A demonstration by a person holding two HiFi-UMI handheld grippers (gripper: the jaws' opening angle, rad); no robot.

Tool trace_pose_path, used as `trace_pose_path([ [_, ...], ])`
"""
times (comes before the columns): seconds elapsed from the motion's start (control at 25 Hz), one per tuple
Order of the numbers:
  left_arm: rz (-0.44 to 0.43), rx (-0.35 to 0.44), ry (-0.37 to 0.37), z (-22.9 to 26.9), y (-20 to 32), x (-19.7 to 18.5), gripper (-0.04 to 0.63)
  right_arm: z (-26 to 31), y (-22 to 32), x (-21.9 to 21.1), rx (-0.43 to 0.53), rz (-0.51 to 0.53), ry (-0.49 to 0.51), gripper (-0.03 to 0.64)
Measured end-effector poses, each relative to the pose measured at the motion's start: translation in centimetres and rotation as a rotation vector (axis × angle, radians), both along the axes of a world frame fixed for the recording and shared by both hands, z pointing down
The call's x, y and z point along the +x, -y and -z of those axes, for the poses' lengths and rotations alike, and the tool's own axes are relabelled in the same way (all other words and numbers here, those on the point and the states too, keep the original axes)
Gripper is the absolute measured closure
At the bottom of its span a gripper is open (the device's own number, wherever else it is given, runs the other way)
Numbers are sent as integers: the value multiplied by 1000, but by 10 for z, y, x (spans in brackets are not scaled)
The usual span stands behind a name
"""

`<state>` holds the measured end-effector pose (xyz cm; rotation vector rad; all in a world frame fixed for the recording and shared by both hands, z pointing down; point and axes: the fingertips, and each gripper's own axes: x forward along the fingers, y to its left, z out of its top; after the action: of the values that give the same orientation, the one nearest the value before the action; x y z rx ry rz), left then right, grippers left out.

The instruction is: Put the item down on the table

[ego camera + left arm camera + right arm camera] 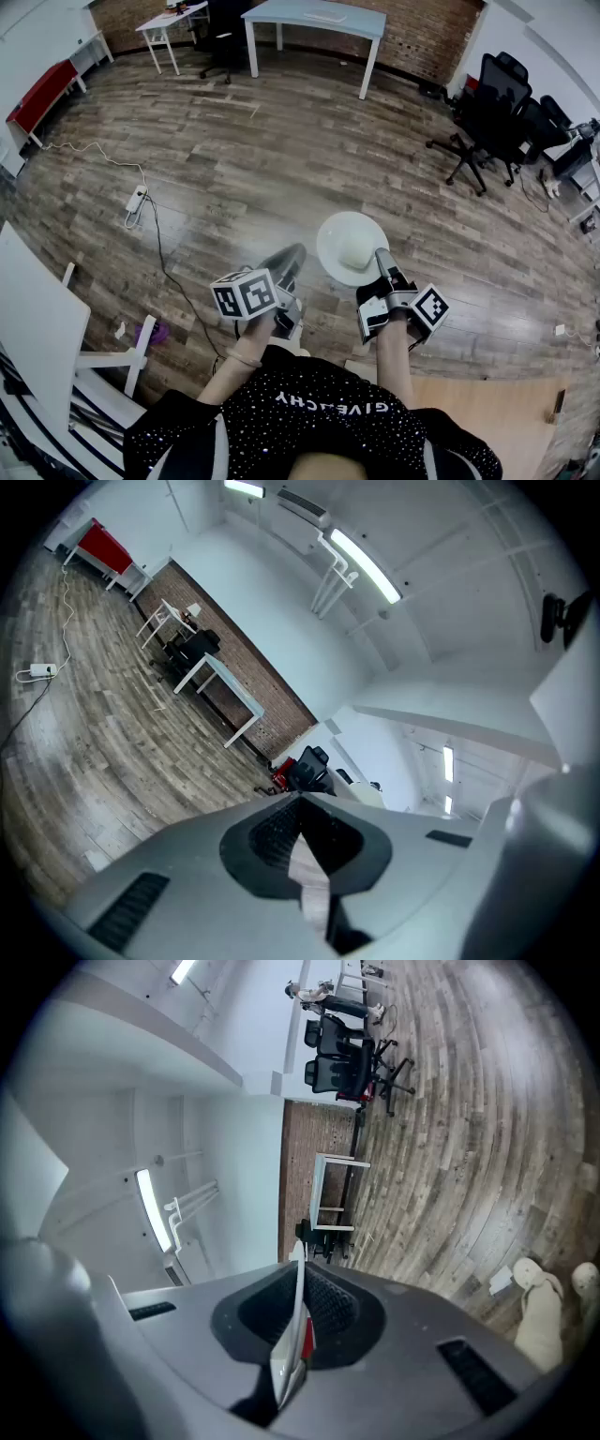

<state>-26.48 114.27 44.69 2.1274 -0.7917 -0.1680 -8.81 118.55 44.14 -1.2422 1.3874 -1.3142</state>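
Wood-plank floor fills the head view, bounded at the far end by a brick wall, with a pale blue table before it and black office chairs at the right; a power strip with its white cable lies on the boards at the left. From my remote seat I read the right gripper as pinching the white plate by its near rim. The plate faces upward, roughly level, in the air over the floor in front of the person, and rests on no table. In the right gripper view the same plate appears edge-on as a thin white blade, with both pads of the right gripper pressed against it. The left gripper hangs just beside the plate at its left, apart from it. In the left gripper view I see the left gripper with its tips pressed together and only a narrow wedge of floor showing behind them, nothing held. Each tool carries its marker cube near the person's hand. A light wooden surface shows at the lower right of the head view, well apart from the plate
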Motion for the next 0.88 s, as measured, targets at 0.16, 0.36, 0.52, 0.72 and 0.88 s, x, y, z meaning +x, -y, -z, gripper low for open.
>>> trace_pose_path([
  [0.16,-14,5,-22,-9,23,6,586,-11,22,2,-2,5,9,592],
  [0.36,-16,11,-16,-13,82,21,586,-21,73,22,-13,-16,21,592],
  [0.52,-18,12,-3,-8,143,29,586,-17,132,33,-6,-18,21,591],
  [0.72,-25,4,1,2,222,45,586,-6,207,43,-18,-12,29,591],
  [0.88,-45,16,-1,15,284,61,586,6,270,53,-11,-11,25,591],
])
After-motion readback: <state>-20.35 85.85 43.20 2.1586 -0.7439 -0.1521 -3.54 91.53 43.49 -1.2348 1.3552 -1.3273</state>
